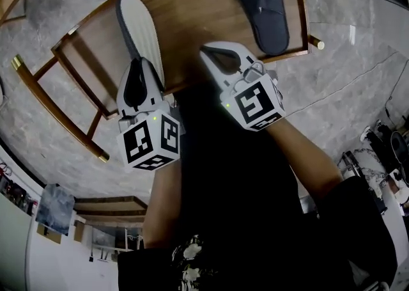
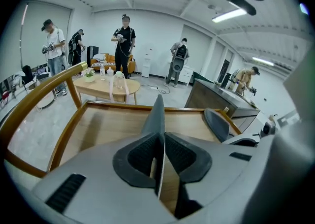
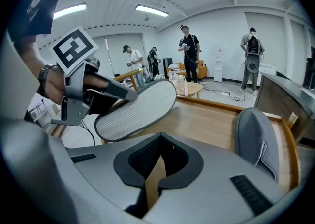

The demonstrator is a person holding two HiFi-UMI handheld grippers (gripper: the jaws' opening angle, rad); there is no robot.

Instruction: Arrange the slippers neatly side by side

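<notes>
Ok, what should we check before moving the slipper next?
1. Left hand-held gripper grips the lifted slipper: ok.
2. Right hand-held gripper shut, empty: ok.
3. Other slipper lies flat on the wooden table: ok.
4. Lifted slipper sole down: not ok, it is tilted on edge.
5. Bare wood beside the other slipper: ok.
6. Pair side by side: not ok, apart.

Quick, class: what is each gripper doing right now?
Left gripper: jaws closed on the grey slipper.
Right gripper: jaws closed, holding nothing.
</notes>
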